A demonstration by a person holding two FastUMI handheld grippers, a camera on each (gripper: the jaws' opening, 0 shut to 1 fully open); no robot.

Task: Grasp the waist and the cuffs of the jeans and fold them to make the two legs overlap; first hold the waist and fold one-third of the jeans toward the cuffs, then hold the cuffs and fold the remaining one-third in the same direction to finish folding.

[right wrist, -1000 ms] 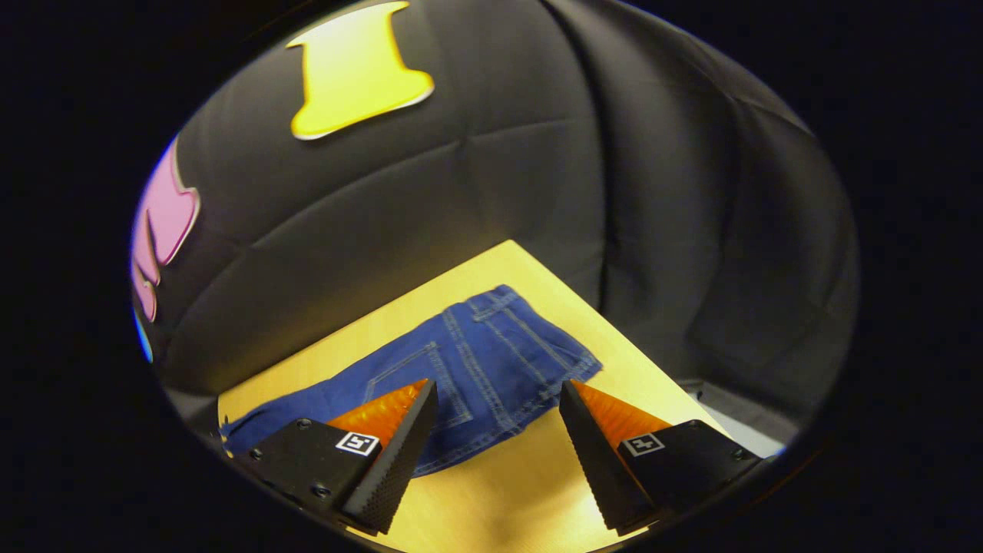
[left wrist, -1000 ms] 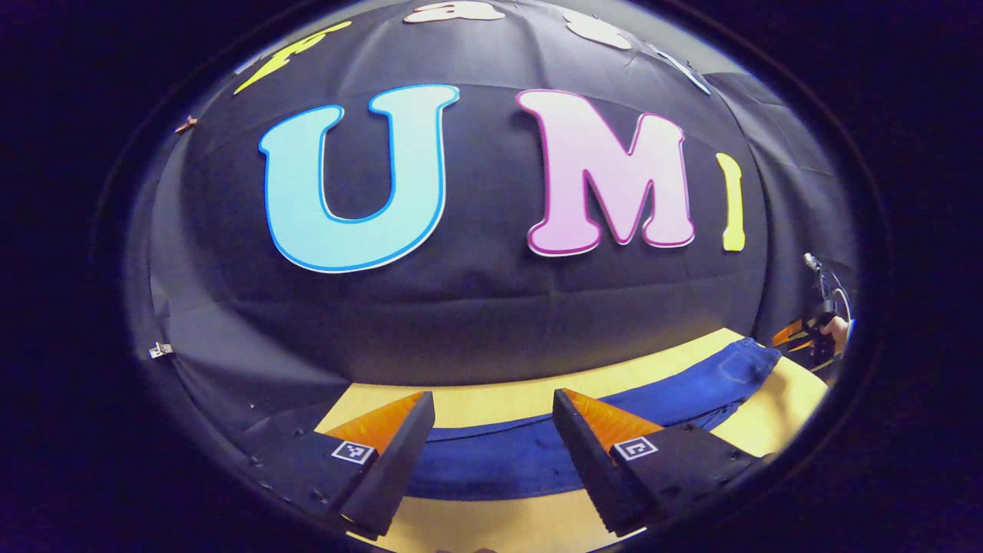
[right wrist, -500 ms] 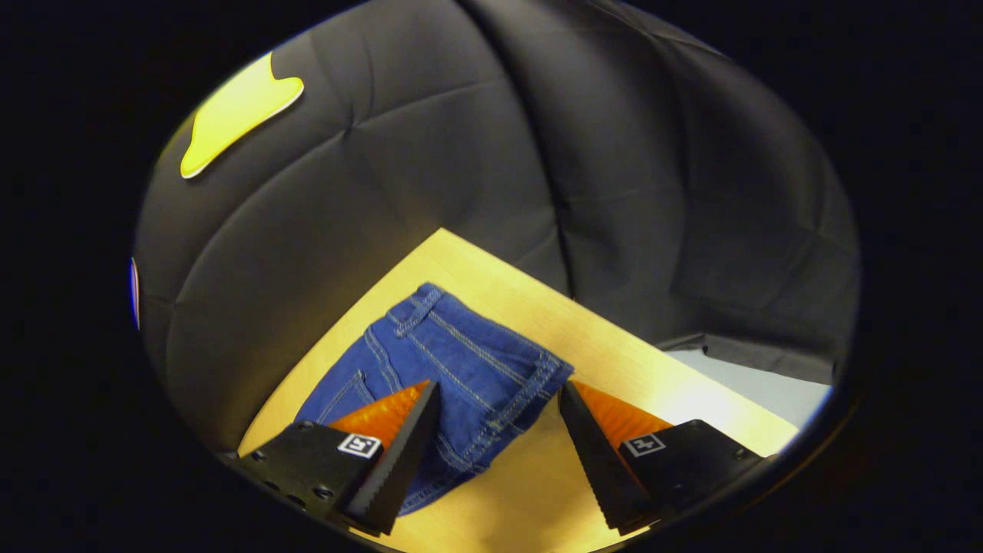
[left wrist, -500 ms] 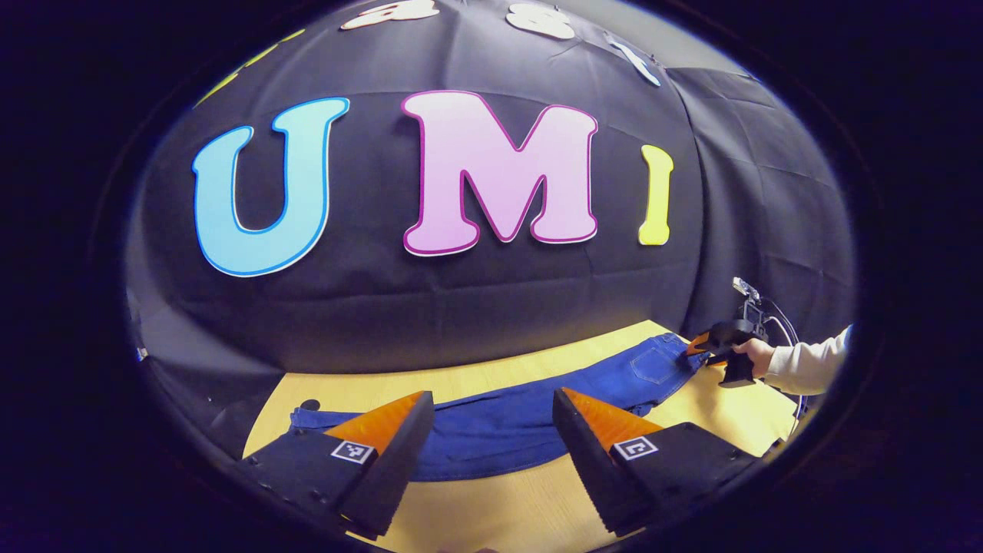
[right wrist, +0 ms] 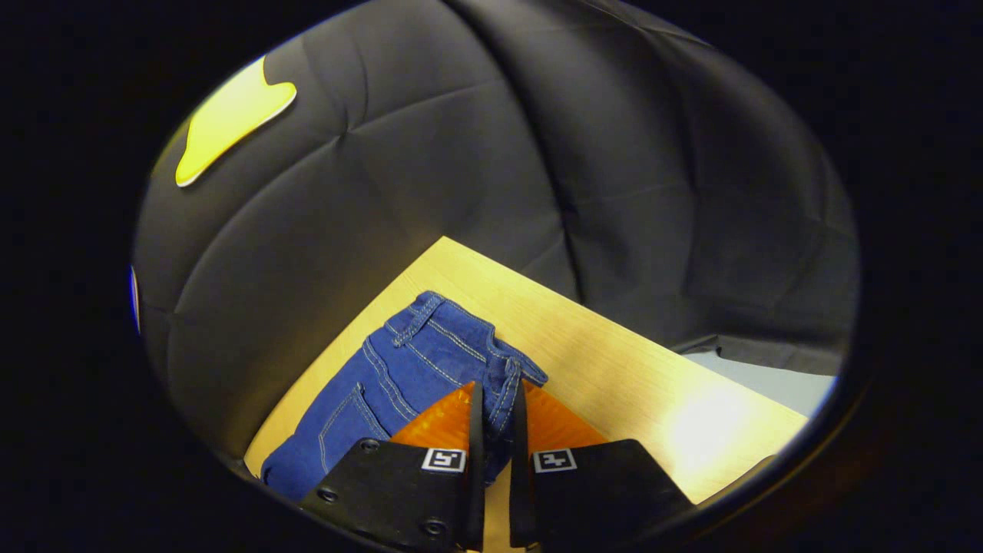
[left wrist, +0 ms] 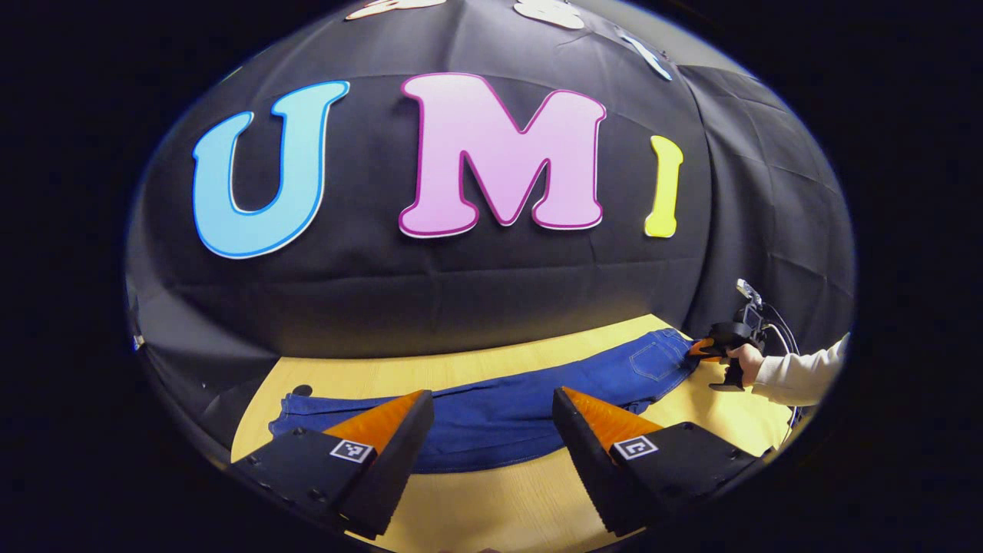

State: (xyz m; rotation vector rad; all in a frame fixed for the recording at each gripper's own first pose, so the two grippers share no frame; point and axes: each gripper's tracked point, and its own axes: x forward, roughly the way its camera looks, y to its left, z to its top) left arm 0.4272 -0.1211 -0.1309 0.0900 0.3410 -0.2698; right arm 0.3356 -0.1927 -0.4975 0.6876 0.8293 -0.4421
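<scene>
Blue jeans (left wrist: 499,411) lie stretched across the wooden table (left wrist: 491,507), cuffs at the left and waist at the far right. My left gripper (left wrist: 491,430) is open and hovers just in front of the leg part, with nothing between its fingers. In the right gripper view the waist of the jeans (right wrist: 430,353) bunches up near the table's corner. My right gripper (right wrist: 495,430) is shut on the near waist edge, with denim pinched between both fingers. In the left gripper view that right gripper (left wrist: 710,349) shows at the waist end, held by a hand in a light sleeve (left wrist: 799,376).
Black cloth walls (right wrist: 476,153) close in the table on the far side and the right. The table's corner (right wrist: 445,246) lies just beyond the waist. Bare wood (right wrist: 653,384) runs to the right of the jeans.
My right gripper went from open to shut on the waist edge, and the waist fabric has bunched up. The left gripper view shifted slightly, with more of the cuff end showing.
</scene>
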